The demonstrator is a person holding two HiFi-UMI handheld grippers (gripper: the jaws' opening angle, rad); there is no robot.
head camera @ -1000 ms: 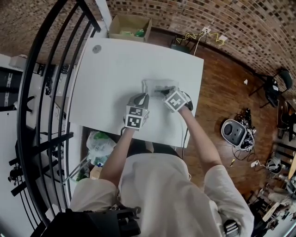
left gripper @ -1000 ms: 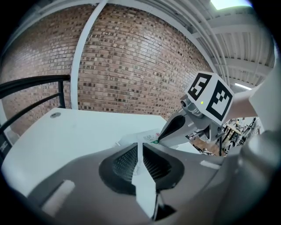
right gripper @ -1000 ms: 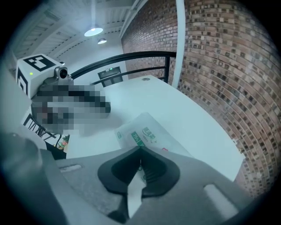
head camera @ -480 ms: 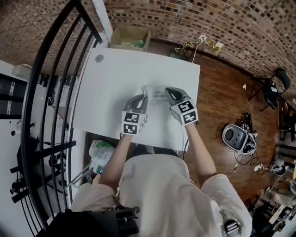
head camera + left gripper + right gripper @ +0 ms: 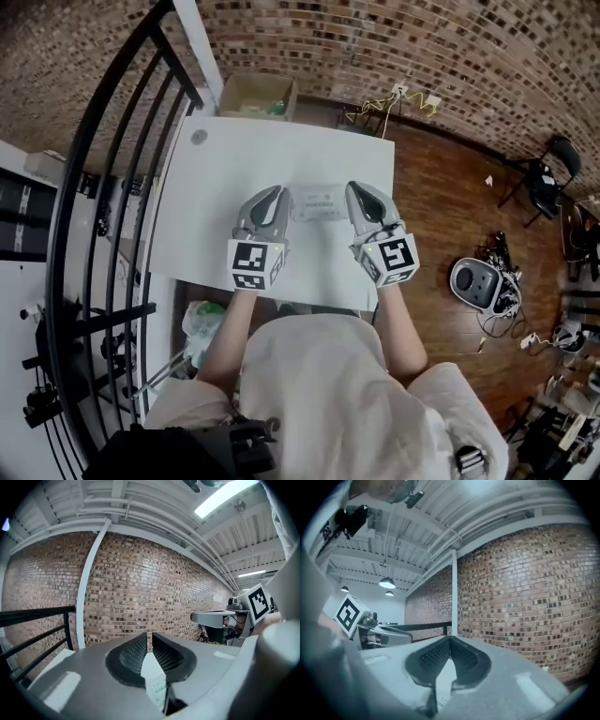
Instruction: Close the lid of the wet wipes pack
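Note:
The wet wipes pack (image 5: 319, 203) lies flat on the white table (image 5: 281, 150), white with a faint label; its lid looks flat, though it is too small to be sure. My left gripper (image 5: 274, 193) hangs raised at the pack's left, my right gripper (image 5: 357, 190) at its right, and neither touches it. In the left gripper view the jaws (image 5: 150, 637) stand together at the tips and point at the brick wall. The right gripper (image 5: 450, 640) also has its jaws together and points level at the wall. Neither holds anything.
A cardboard box (image 5: 258, 94) sits on the floor beyond the table's far edge. A black railing (image 5: 103, 187) runs along the left. A plastic bag (image 5: 202, 319) lies under the near edge. On the wooden floor at the right are a round device (image 5: 473, 272), cables and a chair (image 5: 553, 169).
Both grippers have lifted off the pack and come up toward the head camera, spreading apart. The right one has swung from pointing down at the pack to level.

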